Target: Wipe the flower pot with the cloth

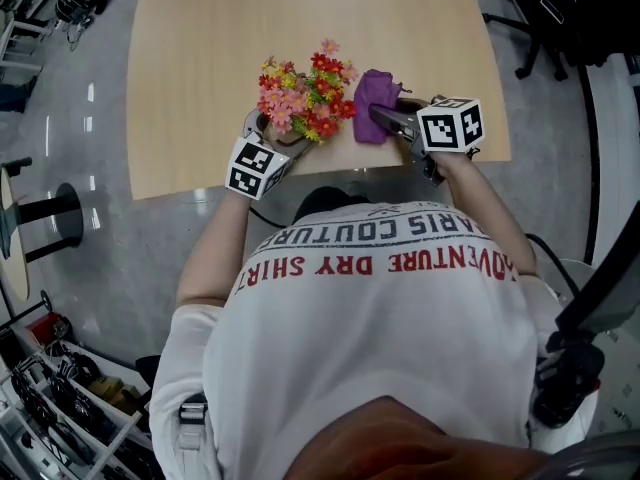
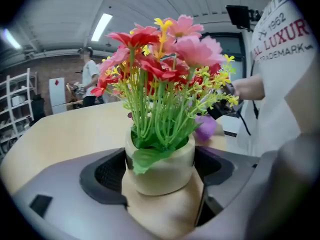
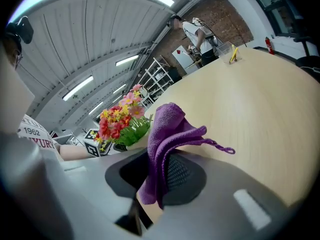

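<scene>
Pale wooden desk (image 1: 200,48) in a workshop room, with the flower pot (image 2: 161,166) near its front edge, clamped by its round wall between the left tongs (image 2: 160,173). It looks smooth and glazed, so probably slippery, breakable and top-heavy under its plastic flowers (image 2: 165,59); a low hold on the wall suits it. Close beside the blooms, the right tongs (image 3: 157,176) pinch the purple cloth (image 3: 167,134), soft, limp and light
</scene>
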`<move>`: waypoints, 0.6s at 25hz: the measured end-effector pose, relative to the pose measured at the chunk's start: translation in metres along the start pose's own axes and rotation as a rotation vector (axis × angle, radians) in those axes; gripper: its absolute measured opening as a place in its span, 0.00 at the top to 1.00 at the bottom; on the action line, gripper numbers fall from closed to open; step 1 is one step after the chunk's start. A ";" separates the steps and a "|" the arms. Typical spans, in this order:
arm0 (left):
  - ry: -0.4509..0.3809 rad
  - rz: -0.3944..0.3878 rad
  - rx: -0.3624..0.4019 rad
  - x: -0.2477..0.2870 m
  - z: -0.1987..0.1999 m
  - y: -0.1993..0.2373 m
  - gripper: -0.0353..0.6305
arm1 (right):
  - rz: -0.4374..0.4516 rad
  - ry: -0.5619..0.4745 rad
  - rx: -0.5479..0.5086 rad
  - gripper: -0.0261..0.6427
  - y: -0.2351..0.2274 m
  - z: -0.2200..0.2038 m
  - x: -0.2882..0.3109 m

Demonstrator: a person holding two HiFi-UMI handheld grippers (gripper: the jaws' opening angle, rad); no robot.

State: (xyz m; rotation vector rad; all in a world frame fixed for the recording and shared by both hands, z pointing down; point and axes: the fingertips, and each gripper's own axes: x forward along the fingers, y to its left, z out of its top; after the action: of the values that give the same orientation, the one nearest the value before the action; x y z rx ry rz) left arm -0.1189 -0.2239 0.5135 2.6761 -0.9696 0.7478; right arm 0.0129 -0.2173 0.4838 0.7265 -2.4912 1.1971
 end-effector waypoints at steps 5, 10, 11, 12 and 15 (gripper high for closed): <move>0.050 -0.217 0.138 -0.019 -0.016 0.000 0.29 | 0.012 0.010 0.016 0.87 0.014 -0.011 0.012; 0.078 -0.323 0.205 -0.011 -0.013 0.003 0.29 | 0.048 0.011 0.050 0.87 0.018 -0.011 0.015; 0.080 -0.337 0.214 -0.008 -0.012 0.003 0.29 | 0.055 0.011 0.059 0.87 0.019 -0.010 0.016; 0.082 -0.351 0.223 -0.007 -0.012 0.003 0.30 | 0.064 0.012 0.066 0.87 0.020 -0.011 0.017; 0.085 -0.393 0.247 -0.008 -0.011 0.001 0.30 | 0.097 0.007 0.061 0.87 0.026 -0.009 0.021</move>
State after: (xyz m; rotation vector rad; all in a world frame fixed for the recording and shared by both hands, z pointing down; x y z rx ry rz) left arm -0.1293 -0.2166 0.5189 2.8802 -0.3276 0.9288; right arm -0.0185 -0.2032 0.4821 0.6216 -2.5203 1.3122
